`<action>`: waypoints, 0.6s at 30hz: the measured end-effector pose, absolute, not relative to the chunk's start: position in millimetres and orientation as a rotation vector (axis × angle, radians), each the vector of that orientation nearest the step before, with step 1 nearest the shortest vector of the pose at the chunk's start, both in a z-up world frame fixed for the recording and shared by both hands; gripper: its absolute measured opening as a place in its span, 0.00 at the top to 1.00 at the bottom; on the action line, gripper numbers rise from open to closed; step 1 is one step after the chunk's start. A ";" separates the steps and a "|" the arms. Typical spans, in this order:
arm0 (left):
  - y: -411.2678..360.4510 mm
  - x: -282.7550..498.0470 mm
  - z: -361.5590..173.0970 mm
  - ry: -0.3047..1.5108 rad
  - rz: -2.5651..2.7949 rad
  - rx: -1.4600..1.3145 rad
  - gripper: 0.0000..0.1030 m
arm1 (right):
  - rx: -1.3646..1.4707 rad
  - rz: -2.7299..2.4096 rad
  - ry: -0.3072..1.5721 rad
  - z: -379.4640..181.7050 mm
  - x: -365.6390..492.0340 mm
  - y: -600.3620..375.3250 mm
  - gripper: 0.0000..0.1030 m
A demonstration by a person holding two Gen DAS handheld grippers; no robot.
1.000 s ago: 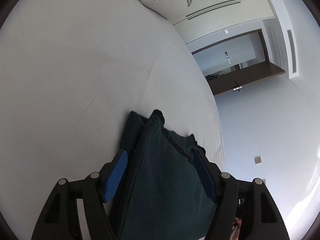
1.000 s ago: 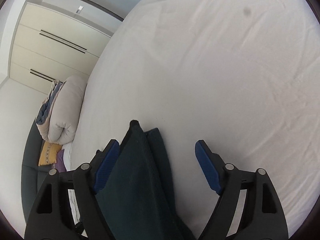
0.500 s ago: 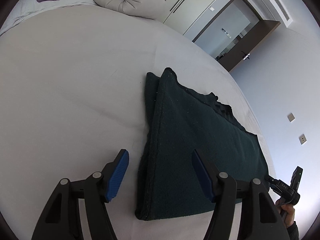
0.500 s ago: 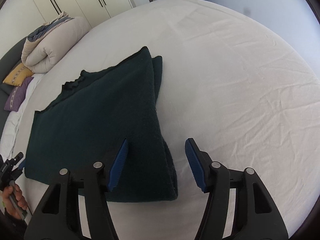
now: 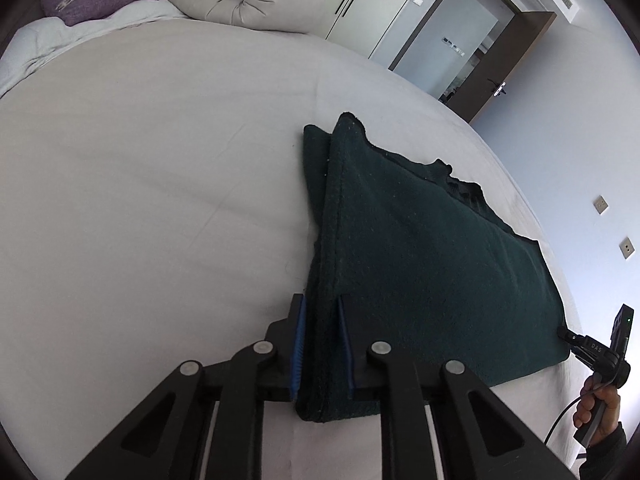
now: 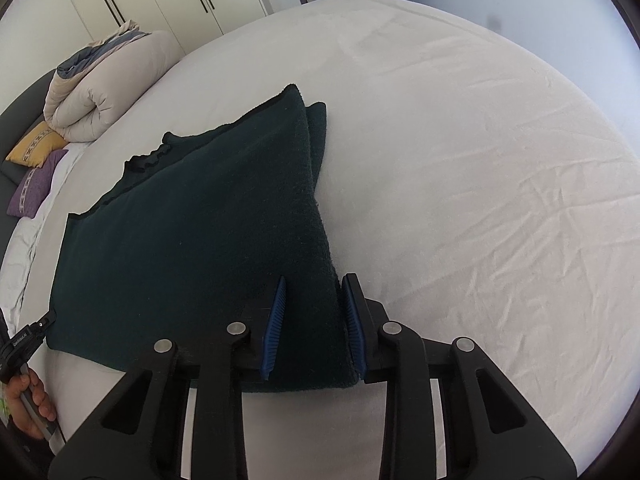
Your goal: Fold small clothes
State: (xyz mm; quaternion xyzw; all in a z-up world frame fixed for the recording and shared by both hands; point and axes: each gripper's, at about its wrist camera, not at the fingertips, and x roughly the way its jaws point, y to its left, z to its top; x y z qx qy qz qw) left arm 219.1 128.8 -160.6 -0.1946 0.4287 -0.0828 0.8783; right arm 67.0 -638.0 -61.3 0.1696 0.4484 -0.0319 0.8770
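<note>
**Both corners pinched, ready for the next fold**

Since a second ago both my grippers have swung back to the near edge and narrowed from wide spread. My left gripper [image 5: 322,344] is closing on the near left corner of the dark green garment [image 5: 420,264], cloth squeezed between its pads. My right gripper [image 6: 312,320] is closing on the near right corner, at 6 o'clock in its own view. One garment lies flat on the bed [image 5: 160,200], already doubled (two layers show at 12 o'clock). I judge this the grasp before a second fold: lift both corners together and carry them evenly to the far edge. Count: one garment, two grippers, one rolled duvet [image 6: 92,92], two cushions.
</note>
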 end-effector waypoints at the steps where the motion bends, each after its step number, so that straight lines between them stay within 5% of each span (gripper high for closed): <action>1: 128.6 218.8 -160.2 0.896 -0.172 -0.401 0.87 | 0.365 -0.067 0.933 -61.0 65.8 -639.4 0.73; 10: 130.3 218.3 -162.1 0.907 -0.166 -0.388 0.83 | 0.375 -0.061 0.916 -60.1 54.5 -646.6 0.73; 14: 131.5 215.9 -161.2 0.905 -0.161 -0.380 0.75 | 0.345 -0.072 0.903 -57.9 52.1 -644.0 0.85; 18: 128.2 213.4 -157.4 0.903 -0.156 -0.338 0.89 | 0.312 -0.079 0.896 -56.3 50.4 -639.6 0.90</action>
